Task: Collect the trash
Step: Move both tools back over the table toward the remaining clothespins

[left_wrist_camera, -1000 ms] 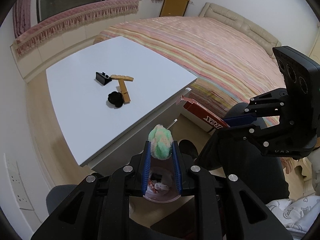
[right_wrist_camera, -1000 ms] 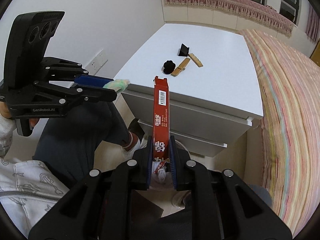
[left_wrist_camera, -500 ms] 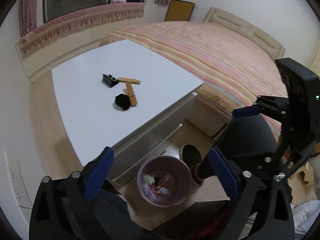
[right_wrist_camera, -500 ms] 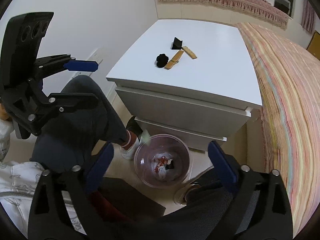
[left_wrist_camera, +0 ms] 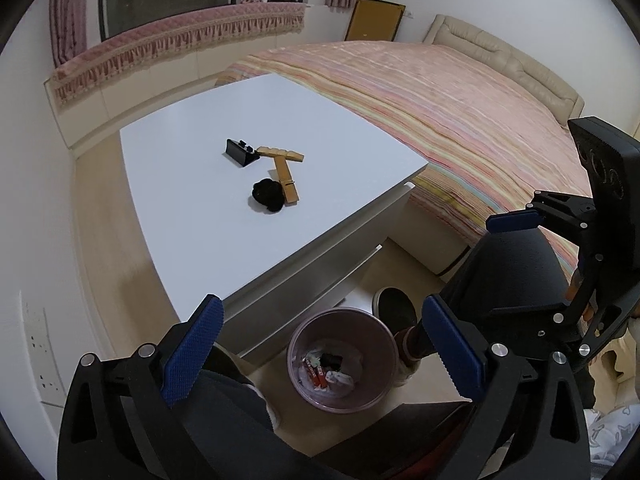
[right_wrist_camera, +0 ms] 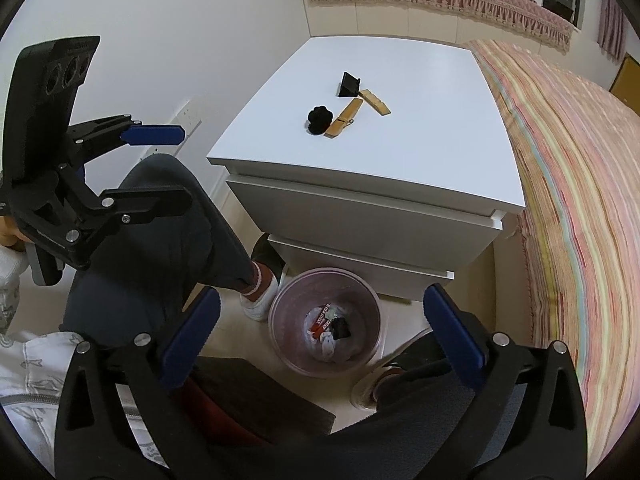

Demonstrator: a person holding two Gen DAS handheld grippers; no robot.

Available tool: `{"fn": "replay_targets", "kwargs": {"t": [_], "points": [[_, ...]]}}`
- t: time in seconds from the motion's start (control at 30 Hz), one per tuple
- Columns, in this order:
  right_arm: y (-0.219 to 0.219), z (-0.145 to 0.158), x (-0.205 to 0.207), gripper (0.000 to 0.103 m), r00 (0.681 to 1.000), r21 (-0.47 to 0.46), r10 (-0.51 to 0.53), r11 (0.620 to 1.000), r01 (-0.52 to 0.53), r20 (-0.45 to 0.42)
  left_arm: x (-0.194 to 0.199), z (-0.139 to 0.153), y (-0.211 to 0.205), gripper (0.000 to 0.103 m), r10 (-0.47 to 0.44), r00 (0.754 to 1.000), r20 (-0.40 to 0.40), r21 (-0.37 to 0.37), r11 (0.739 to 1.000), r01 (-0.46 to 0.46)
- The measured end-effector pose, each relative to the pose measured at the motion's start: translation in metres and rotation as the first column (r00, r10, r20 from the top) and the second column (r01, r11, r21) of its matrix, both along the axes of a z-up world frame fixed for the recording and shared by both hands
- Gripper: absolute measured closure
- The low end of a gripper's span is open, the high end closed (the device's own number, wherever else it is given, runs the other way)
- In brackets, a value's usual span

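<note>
A pink round trash bin point(left_wrist_camera: 343, 400) point(right_wrist_camera: 280, 332) stands on the floor in front of the white nightstand point(left_wrist_camera: 192, 216) point(right_wrist_camera: 420, 152). It holds a red box point(right_wrist_camera: 323, 322), white wads and a dark item. My left gripper point(left_wrist_camera: 320, 344) is open and empty above the bin; it also shows at the left of the right wrist view point(right_wrist_camera: 160, 168). My right gripper point(right_wrist_camera: 320, 332) is open and empty above the bin. On the nightstand lie a black binder clip point(left_wrist_camera: 239, 152), two wooden clothespins point(left_wrist_camera: 286, 178) and a black wad point(left_wrist_camera: 267, 195).
The person's legs and shoes point(right_wrist_camera: 260, 296) flank the bin. A bed with a striped cover point(left_wrist_camera: 460, 120) stands right of the nightstand. A wall with sockets point(left_wrist_camera: 40, 360) is to the left. A dark flat board point(right_wrist_camera: 256, 392) lies on the floor near me.
Both grippers opened wide. The green-white wad from the left and the red box from the right dropped into the bin. Both grippers have risen a little.
</note>
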State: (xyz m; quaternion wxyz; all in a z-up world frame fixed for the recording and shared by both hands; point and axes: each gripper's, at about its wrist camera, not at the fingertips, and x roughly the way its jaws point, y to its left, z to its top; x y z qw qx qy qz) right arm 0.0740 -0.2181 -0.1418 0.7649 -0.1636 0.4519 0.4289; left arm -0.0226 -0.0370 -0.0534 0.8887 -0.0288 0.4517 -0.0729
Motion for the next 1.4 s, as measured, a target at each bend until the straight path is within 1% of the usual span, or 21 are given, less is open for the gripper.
{"fn": "replay_targets", "kwargs": {"t": [0.1,0.23,0.4,0.47,0.6,0.73,1.0,1.2,1.4], "points": [[0.002,0.002,0.001,0.003,1.0,-0.001,0.001,1.0,-0.001,0.005,0.003,-0.002,0.003,0.007,0.011,1.0,-0.015,0.004,1.0,-0.011],[0.006,0.008,0.007,0.003,1.0,-0.008,-0.007,1.0,0.007,0.021,0.008,-0.002,0.009,0.007,0.027,0.999,-0.019,-0.022,0.999,-0.028],[0.012,0.019,0.025,0.003,0.999,-0.007,-0.016,1.0,0.016,0.048,0.015,0.001,0.018,0.007,0.047,0.999,-0.014,-0.028,0.998,-0.047],[0.016,0.025,0.034,0.003,0.998,-0.009,-0.013,1.0,0.013,0.062,0.02,0.002,0.02,0.007,0.043,0.999,-0.01,-0.017,0.999,-0.043],[0.028,0.035,0.055,0.003,0.996,-0.017,-0.002,1.0,0.003,0.087,0.031,0.006,0.024,0.007,0.013,1.0,-0.003,0.004,1.0,-0.013],[0.044,0.042,0.082,0.003,0.996,-0.014,0.006,1.0,-0.005,0.09,0.045,0.011,0.029,0.007,-0.019,1.0,0.004,0.026,0.999,0.019],[0.084,0.047,0.125,0.003,0.993,-0.063,0.045,0.997,-0.038,0.108,0.08,0.01,0.042,0.008,-0.093,0.995,-0.023,0.043,0.995,0.094],[0.112,0.042,0.154,0.003,0.994,-0.093,0.066,0.994,-0.058,0.088,0.099,0.005,0.046,0.008,-0.137,0.989,-0.048,0.054,0.989,0.14],[0.137,0.027,0.175,0.003,0.994,-0.125,0.092,0.989,-0.085,0.056,0.115,-0.004,0.043,0.008,-0.184,0.98,-0.075,0.054,0.981,0.188]]}}
